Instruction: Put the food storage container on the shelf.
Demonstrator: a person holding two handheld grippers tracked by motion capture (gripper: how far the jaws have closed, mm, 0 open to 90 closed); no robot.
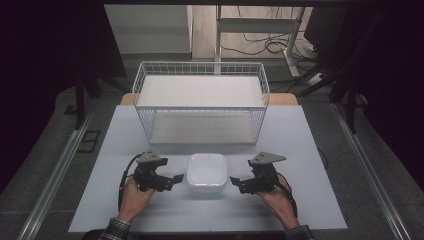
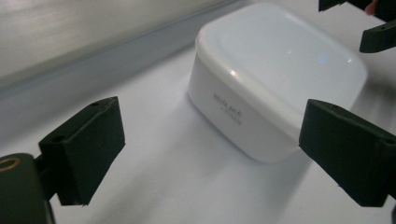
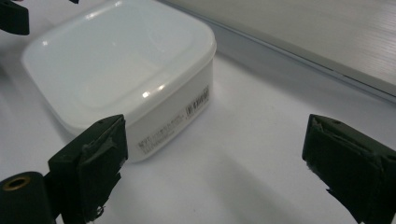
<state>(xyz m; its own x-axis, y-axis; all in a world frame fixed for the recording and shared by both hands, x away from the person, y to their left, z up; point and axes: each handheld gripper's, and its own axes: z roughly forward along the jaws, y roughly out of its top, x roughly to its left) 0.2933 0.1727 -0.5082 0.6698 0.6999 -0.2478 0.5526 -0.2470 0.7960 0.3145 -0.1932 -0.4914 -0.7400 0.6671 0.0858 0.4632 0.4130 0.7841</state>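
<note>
While both grippers flank it, the work in hand reads as a two-sided approach to the white lidded container (image 1: 206,171); findings follow.

Container position: on the table (image 1: 300,150), near its front edge, just in front of the white wire basket (image 1: 201,102); lid on; untouched by either gripper.

Left gripper (image 1: 172,180): jaws spread wide, nothing between them; it sits just beside the container's left wall, apart from it.

Right gripper (image 1: 236,183): jaws likewise wide open and empty; just beside the right wall, not touching.

Step advice: judged best to bring both grippers in level and together, so the container is not pushed sideways; take the walls below the lid rim rather than the rounded corners; the smooth plastic looks slippery, so close squarely.

Hand pose: both hands low near the table, forearms entering from the front edge; each gripper is angled inward toward the container; cables trail back along the wrists.

Risk: one-sided contact may slide the container.
</note>
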